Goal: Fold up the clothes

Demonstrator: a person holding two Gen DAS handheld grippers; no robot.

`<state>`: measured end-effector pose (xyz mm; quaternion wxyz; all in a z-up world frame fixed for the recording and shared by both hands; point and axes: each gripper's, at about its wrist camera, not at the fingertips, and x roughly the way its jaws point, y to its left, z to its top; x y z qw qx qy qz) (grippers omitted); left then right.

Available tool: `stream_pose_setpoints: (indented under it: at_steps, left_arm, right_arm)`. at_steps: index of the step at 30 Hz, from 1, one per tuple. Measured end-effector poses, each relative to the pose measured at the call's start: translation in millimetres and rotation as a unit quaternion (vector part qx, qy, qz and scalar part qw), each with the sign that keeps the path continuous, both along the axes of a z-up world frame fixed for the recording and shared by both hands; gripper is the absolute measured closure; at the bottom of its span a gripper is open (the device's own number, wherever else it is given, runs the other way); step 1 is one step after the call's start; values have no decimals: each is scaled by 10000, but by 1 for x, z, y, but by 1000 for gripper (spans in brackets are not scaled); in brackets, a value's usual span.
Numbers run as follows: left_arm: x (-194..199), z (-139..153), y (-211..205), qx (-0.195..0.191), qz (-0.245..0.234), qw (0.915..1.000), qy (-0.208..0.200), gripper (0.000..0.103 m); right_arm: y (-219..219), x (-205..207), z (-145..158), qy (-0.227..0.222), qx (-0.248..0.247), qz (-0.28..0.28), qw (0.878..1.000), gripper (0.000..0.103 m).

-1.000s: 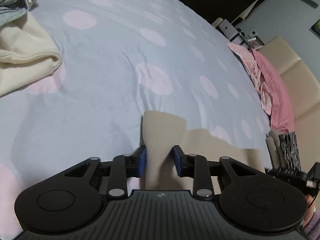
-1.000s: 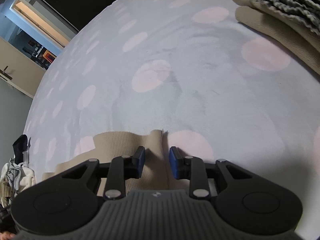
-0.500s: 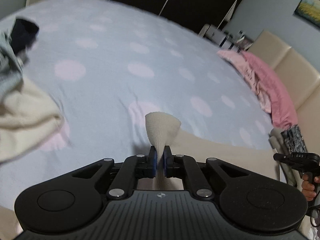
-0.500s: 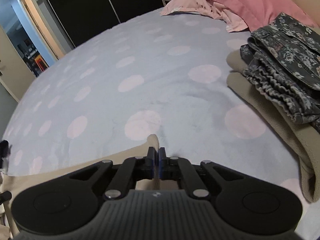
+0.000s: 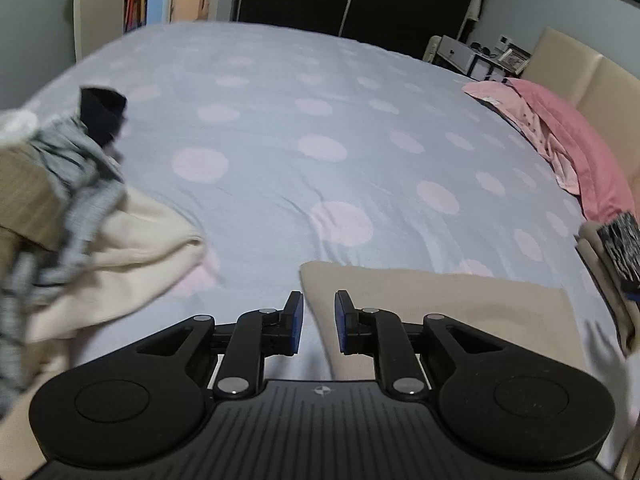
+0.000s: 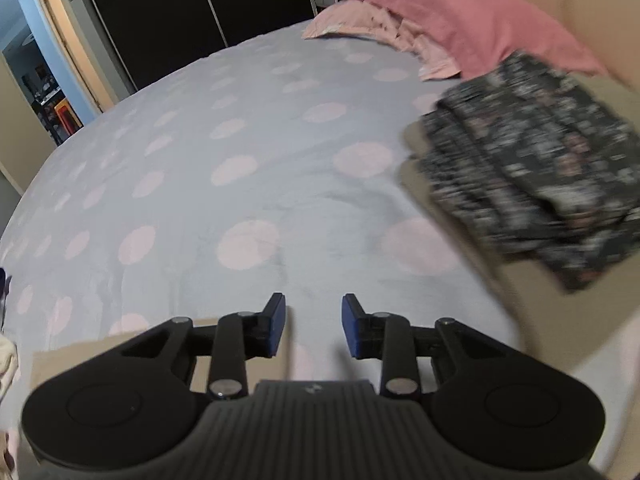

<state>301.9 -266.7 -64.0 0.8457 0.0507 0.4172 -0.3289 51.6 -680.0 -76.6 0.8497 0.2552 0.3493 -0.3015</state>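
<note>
A fold of the beige garment [image 5: 432, 300] appears to be finished just now: the cloth is released and lies flat on the dotted bedspread [image 5: 320, 128], and both tools are held above it. The jaws of the left gripper [image 5: 318, 322] have just been opening; they stand a little apart, and nothing is pressed between the blue pads [image 5: 295, 322]. Only the near left edge of the garment is seen through the gap, lower down on the bed. The jaws of the right gripper [image 6: 313, 326] have just been opening too — they are wider apart, and between them only bedspread is seen.

In the left wrist view the garment is spread as a flat, roughly rectangular piece, from just beyond the fingertips toward the right, with its far edge straight. In the right wrist view only a beige strip [image 6: 76, 354] of it shows, low at the left, partly behind the tool, so the right gripper is beside the cloth and not over it.

For the next move a judgement is needed: either one more fold is made, for which two corners of one edge must be pinched again, or the piece is carried to the folded stack [image 6: 532, 184] at the right, where a dark flowered garment rests on beige ones. The unfolded heap [image 5: 80, 216] at the left — cream, grey and brown cloth — is still to be done.
</note>
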Motion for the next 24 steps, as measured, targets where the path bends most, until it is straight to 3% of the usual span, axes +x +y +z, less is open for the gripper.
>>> stream_pose_setpoints:
  at_steps: [6,15,19,21,24]
  left_arm:
    - [-39,32,29,222,-204,9994,-153,89]
    - [-88,41,58,385,-99,9990,-191,86]
    - [-100,37,74,366,62,9993,-85,85]
    - [-104,34,79,397,149,9991,-50,85]
    - [-111,30,85,409,252,9988,9,85]
  right_arm:
    - [-10,-94,27,74,-113,-118,9998,68]
    - [-10,-227,24,253,-136,-706,9971,65]
    - [-17,-263,17,294,-114,-1041,9941,60]
    - [-21,-272,13,287,-134,-1129,9931,53]
    - [-30,-280,3,361,-250,-1292,9906,52]
